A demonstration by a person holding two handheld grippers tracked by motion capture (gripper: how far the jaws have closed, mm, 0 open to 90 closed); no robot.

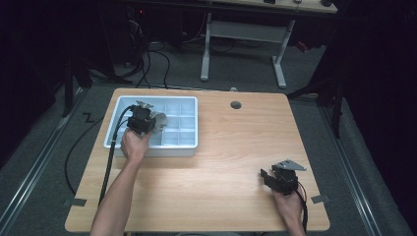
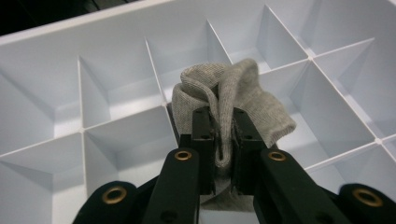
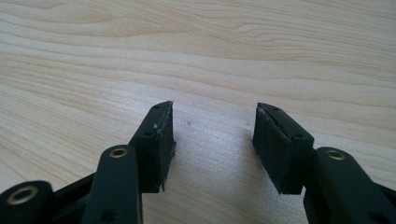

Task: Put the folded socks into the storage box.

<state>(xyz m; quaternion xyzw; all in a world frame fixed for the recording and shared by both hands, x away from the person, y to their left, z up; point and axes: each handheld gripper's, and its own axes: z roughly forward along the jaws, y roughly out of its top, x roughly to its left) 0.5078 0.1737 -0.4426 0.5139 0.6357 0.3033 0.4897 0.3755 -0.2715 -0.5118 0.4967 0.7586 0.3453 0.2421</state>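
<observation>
A wooden table [image 1: 221,162] is being observed with a round hole [image 1: 236,104] lying toward its 12 o'clock edge. A white-legged desk frame [image 1: 243,44] is being seen beyond at 12 o'clock, and black cables [image 1: 147,64] are lying on the floor at 11 o'clock.

Grey knitted fabric sock [image 2: 233,100], bunched and folded double. One fold is pinched between the pads of the left claw [image 2: 223,140], jaws closed tight on it. The remainder bulges beyond and to the right of the claw tips, hanging over the dividers of the white plastic compartment tray [image 2: 116,88], directly beneath the claw.
</observation>
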